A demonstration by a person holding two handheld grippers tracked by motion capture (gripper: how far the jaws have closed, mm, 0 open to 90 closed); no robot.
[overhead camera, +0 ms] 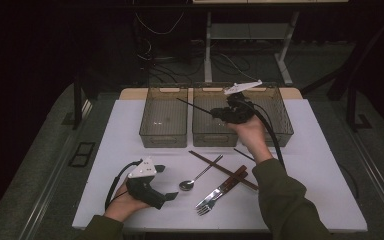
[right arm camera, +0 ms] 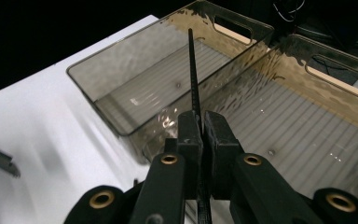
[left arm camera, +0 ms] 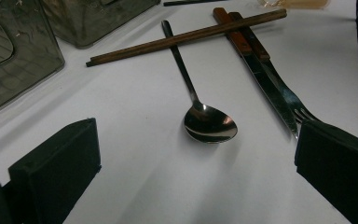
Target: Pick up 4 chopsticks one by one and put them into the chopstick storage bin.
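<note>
Two claws, two jobs: your right claw (right arm camera: 200, 126) pinches one black chopstick (right arm camera: 193, 70) over the bins (overhead camera: 163, 119), ready to drop. Your left claw (left arm camera: 191, 158) waits wide, the spoon (left arm camera: 209, 125) at its twelve o'clock.

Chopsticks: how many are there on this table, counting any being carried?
4. One black chopstick is clamped in the right gripper over the bins. Another black chopstick lies by the person's wrist. Two brown chopsticks lie side by side across the spoon.

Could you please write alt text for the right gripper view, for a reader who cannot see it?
The right claw, jaws shut, pinches a thin black chopstick that points up over two clear smoky plastic bins standing side by side on a white table.
</note>
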